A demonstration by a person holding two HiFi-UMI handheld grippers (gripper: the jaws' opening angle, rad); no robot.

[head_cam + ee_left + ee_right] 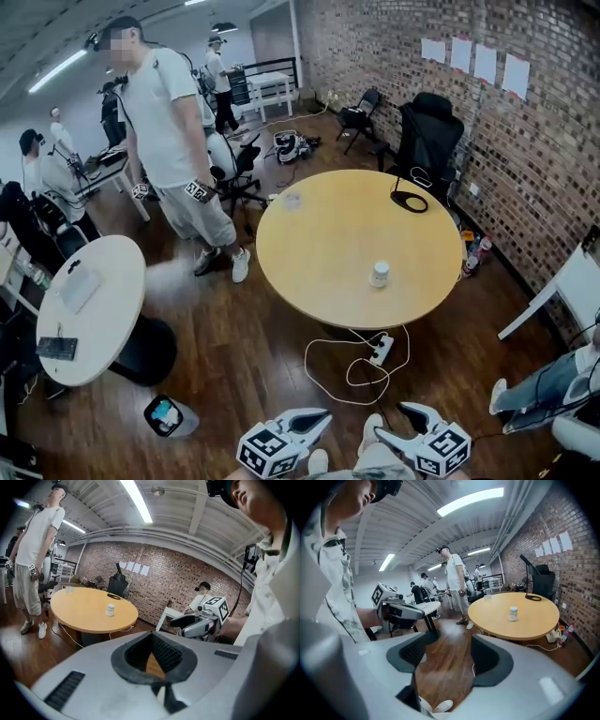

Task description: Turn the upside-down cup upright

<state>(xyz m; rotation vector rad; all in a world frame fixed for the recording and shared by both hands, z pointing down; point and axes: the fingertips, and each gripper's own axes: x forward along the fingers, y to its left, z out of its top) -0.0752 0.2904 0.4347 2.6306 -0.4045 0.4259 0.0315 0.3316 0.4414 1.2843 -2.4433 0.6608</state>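
Cup [379, 274] on a round table [309, 225], with both grippers held well short of it.
The white cup stands alone near the table's edge closest to the wearer, a little right of centre. The left gripper [322, 419] and right gripper [392, 419] are held low, side by side at the bottom of the head view. They are over the wooden floor [244, 356], well apart from the table, each pointing forward toward it and tipped slightly downward. The left gripper's fingers are closed together with nothing between them; the right gripper's fingers stand apart and empty — only floor shows through the gap.
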